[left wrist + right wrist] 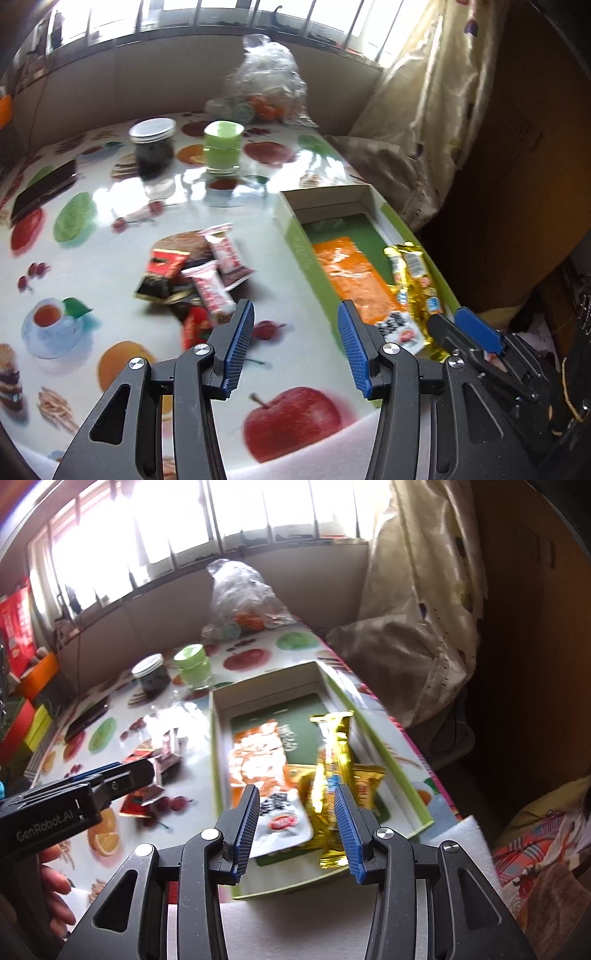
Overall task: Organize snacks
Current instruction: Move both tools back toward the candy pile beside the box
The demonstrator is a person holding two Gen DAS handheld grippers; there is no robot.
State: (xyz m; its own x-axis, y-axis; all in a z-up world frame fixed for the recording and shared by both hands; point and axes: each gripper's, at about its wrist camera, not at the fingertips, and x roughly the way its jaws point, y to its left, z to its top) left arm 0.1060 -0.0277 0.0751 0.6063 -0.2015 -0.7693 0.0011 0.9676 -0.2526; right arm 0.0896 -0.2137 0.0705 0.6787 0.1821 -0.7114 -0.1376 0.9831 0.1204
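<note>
Roughly half done, by my estimate. The shallow green-and-white cardboard box stands at the right side of the fruit-patterned glossy tabletop and already holds a flat orange snack packet with a white end, a long gold foil-wrapped bar lying across its right half, and a smaller gold packet beneath that bar.

Outstanding: a loose heap of small red, black and white-pink wrapped snacks remains on the tabletop, just left of the box and apart from it. None of these is in the box.

The left tongs stand open with nothing between them, near the heap and pointing down at bare tabletop. The right tongs hang over the near end of the box, parted and gripping nothing; the gold bar lies below them, untouched by the pads.

A dark-filled glass jar with a metal lid and a pale green lidded tub stand at the far side, uninvolved.
</note>
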